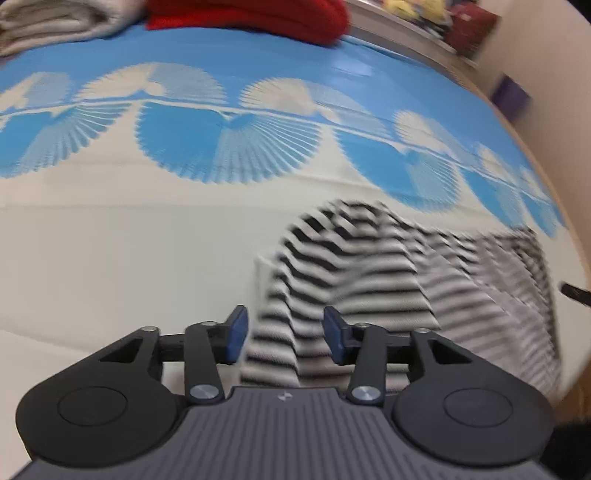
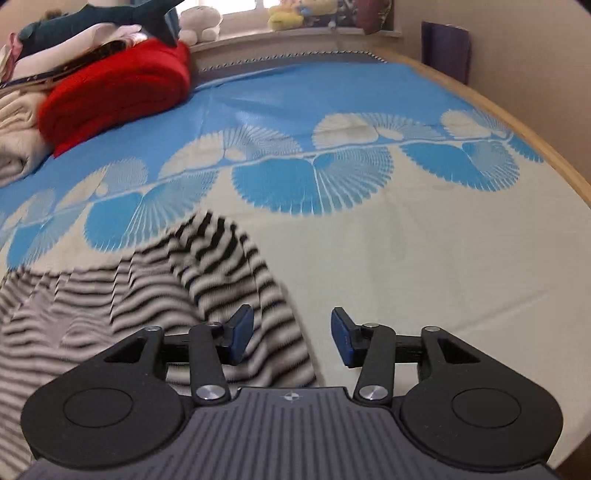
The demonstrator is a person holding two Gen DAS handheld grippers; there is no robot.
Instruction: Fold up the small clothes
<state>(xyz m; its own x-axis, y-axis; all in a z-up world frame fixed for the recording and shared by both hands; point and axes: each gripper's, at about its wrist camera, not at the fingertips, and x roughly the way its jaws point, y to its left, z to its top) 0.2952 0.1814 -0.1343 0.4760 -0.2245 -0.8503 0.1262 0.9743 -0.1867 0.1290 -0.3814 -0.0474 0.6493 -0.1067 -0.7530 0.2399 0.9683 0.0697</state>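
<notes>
Both sets of jaws spread wide, nothing pinched in either. Left gripper [image 1: 284,334] hovering over the left end of the black-and-white striped top [image 1: 369,280], blue pads [image 1: 236,334] apart with striped cloth showing in the gap between them, though can't tell if touching. Right gripper [image 2: 291,336] same deal on the other end: left pad [image 2: 240,334] over the stripes, right pad over bare cream sheet.

Striped top [image 2: 147,280] lying rumpled on the cream part of the bedspread [image 2: 406,240], bunched into a hump in the middle, blurred in both views. Sits on the near side of the bed, just short of the band of blue fan-shaped prints running across the spread. Stretches off toward the right edge in the left wrist view, off the left edge in the right wrist view.

Farther up, on the solid blue part near the far left corner: folded red blanket [image 2: 118,92], with beige folded fabric [image 2: 18,122] beside it and a dark plush shark [image 2: 103,22] stacked on top of the pile. Plush toys [image 2: 199,26] lined up along the sill behind the far edge. Wooden bed frame [image 2: 535,140] curving along the right edge, purple thing [image 2: 445,48] against the wall beyond it.
</notes>
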